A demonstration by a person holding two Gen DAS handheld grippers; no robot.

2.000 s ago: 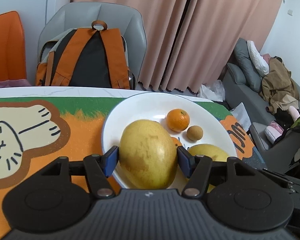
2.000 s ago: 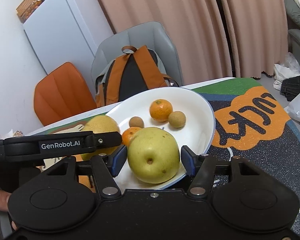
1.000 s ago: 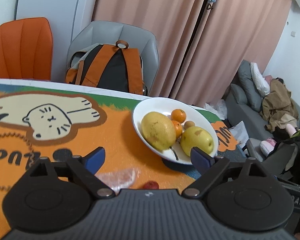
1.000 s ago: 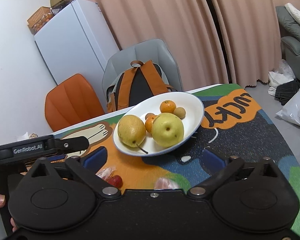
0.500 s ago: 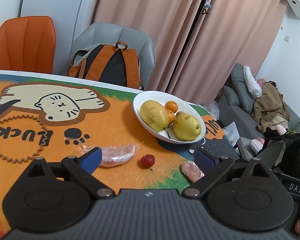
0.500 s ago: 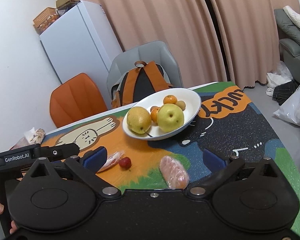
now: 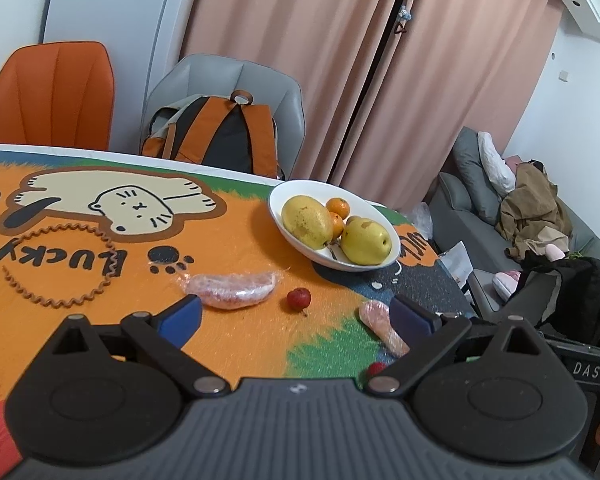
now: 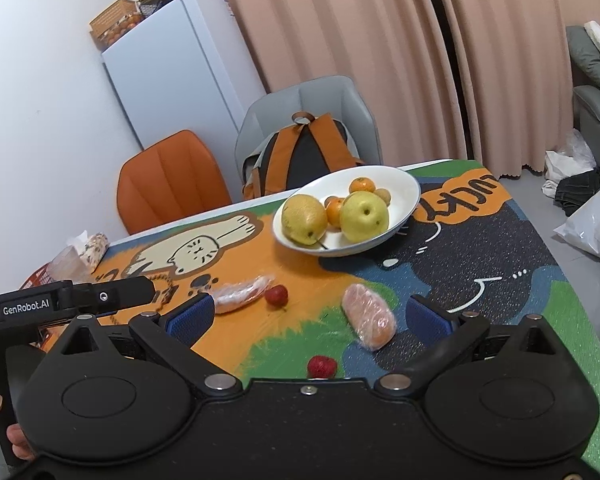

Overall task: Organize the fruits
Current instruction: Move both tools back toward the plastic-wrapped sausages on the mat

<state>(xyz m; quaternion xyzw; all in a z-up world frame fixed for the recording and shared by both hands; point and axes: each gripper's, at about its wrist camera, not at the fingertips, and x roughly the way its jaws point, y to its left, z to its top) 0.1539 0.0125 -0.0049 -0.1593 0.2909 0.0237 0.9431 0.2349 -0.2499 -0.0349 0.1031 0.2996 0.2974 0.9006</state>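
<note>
A white bowl at the table's far side holds two yellow pears, small oranges and a small brown fruit. On the mat in front lie two plastic-wrapped pink pieces, with a second wrapped one in the right wrist view, and two small red fruits. My left gripper is open and empty above the mat. My right gripper is open and empty, with the wrapped piece between its fingers' line of sight.
A grey chair with an orange and black backpack and an orange chair stand behind the table. A white fridge is in the corner. A sofa with clothes is to the right. The left gripper's body shows at the left.
Both grippers let go of the pears in the bowl, opened, and pulled back and up from the bowl. The wrapped pieces and red fruits came into view.
</note>
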